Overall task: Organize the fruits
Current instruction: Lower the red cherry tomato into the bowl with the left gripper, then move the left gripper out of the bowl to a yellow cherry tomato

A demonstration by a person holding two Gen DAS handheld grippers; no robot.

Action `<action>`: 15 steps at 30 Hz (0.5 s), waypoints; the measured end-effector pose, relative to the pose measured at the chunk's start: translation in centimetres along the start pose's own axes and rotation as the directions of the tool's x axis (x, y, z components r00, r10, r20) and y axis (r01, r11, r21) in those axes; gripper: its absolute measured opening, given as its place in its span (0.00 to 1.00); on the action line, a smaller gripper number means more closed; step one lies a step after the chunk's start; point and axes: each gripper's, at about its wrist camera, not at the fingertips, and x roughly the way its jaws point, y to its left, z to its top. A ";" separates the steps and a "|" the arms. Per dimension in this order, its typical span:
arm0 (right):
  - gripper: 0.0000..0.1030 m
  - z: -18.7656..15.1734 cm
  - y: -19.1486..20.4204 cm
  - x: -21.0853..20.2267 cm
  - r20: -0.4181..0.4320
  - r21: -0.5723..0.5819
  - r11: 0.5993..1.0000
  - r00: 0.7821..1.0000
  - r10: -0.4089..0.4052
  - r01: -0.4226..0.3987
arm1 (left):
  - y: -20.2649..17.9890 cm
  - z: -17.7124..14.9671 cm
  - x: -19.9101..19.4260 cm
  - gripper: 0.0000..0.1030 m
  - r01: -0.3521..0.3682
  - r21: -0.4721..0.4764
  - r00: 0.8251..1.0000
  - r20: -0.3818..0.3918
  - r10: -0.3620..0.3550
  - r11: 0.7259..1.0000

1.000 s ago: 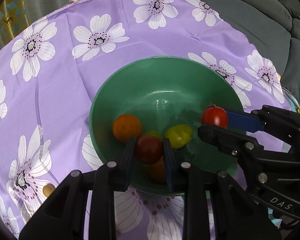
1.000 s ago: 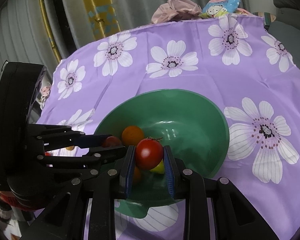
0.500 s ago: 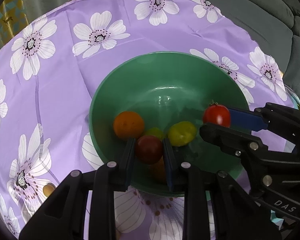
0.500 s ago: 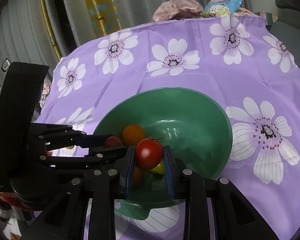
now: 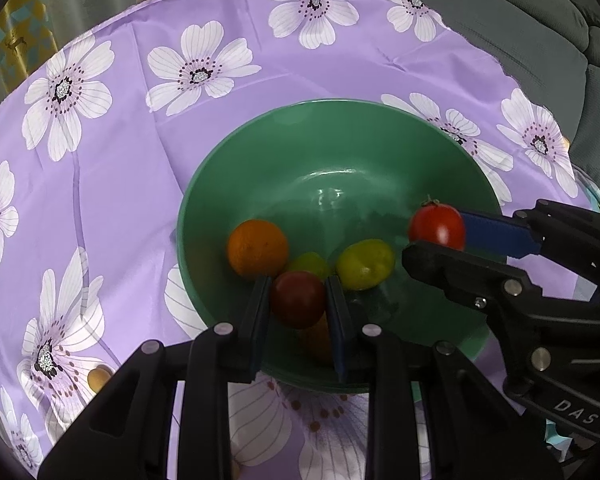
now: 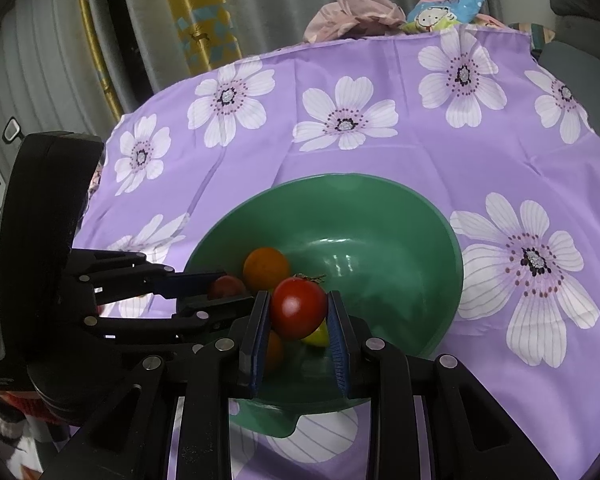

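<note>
A green bowl [image 5: 340,140] [image 6: 380,208] stands on a purple flowered cloth. Inside lie an orange fruit [image 5: 257,248] [image 6: 266,268], a yellow-green fruit [image 5: 365,264] and a smaller green one [image 5: 310,263]; another orange one [image 5: 318,338] is partly hidden below. My left gripper [image 5: 298,300] is shut on a dark red tomato [image 5: 298,300] [image 6: 226,286] over the bowl's near side. My right gripper [image 6: 298,308] is shut on a bright red tomato [image 6: 298,308] [image 5: 438,228] over the bowl's right side.
A small yellow fruit [image 5: 98,378] lies on the cloth [image 5: 120,208] to the left of the bowl. A grey sofa [image 5: 520,28] borders the cloth at the right. Crumpled fabric and a cartoon-print cushion [image 6: 444,10] sit at the far edge.
Both grippers still hold their tomatoes over the bowl. The left view has shifted slightly, the bowl drifting a little lower and nearer in it.
</note>
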 end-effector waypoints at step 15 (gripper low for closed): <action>0.29 -0.2 -0.2 -0.2 -0.017 0.027 1.000 1.000 -0.016 0.016 | 0.4 -0.2 -0.4 0.35 -0.030 -0.022 1.000 0.002 0.030 0.999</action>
